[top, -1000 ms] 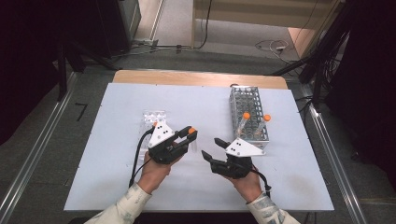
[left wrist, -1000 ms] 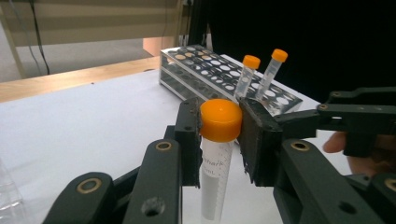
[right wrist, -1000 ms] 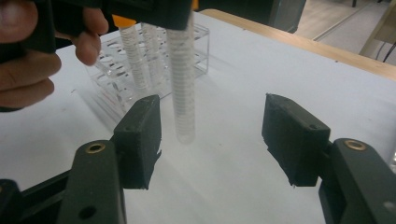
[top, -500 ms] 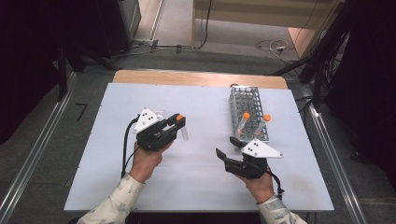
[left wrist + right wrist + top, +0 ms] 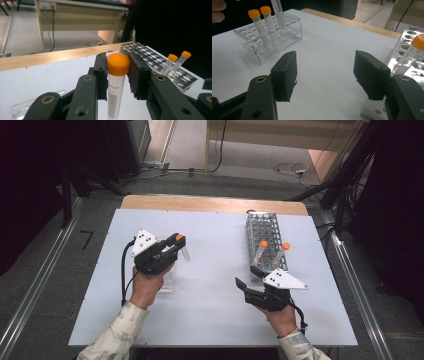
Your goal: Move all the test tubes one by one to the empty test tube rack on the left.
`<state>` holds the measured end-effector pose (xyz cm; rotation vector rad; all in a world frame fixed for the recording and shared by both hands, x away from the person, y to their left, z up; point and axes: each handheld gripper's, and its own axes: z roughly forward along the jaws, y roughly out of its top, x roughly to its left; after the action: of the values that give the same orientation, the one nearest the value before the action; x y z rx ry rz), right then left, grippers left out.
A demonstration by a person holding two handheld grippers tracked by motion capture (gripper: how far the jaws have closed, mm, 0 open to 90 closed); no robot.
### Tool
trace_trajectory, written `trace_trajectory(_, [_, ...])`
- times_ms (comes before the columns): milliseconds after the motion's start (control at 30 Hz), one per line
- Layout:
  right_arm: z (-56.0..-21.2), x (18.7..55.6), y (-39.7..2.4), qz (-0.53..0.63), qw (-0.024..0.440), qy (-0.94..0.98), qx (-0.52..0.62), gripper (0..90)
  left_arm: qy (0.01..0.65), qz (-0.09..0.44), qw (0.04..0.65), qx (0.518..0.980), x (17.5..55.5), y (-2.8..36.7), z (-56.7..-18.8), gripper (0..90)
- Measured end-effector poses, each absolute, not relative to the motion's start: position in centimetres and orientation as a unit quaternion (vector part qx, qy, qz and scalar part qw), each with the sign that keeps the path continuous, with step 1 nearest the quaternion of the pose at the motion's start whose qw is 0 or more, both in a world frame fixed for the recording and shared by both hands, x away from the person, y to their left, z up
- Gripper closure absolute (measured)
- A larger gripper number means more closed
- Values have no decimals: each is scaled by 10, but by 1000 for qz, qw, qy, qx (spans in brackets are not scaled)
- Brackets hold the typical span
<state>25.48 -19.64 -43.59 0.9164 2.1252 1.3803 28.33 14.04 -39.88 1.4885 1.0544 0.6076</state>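
White bench (image 5: 215,285): left hand-held gripper (image 5: 117,75) clamps clear orange-capped plastic tube (image 5: 117,75); right hand-held gripper (image 5: 325,75) gapes empty beside perforated metal rack (image 5: 409,35).

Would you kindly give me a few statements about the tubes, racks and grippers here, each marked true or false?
1. The left gripper is shut on a tube with an orange cap. True.
2. The right gripper holds a tube. False: its jaws stand open with nothing between them.
3. Two orange-capped tubes stand in the metal rack. True.
4. The clear rack is bare. False: tubes stand in it.
5. The held tube lies flat on the table. False: it is gripped just below the cap and hangs upright.
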Motion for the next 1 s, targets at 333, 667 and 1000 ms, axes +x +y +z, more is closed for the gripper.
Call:
trace_trajectory(333, [-436,255,-197,501,223,768,332,345,466,283,566,618,287,153,-397,699])
trace_trajectory(667, [-436,255,-198,501,223,767,333,350,471,312,544,620,291,158,-397,699])
trace_trajectory(1000, [-436,256,-198,500,223,767,334,353,473,332,520,628,291,159,-402,699])
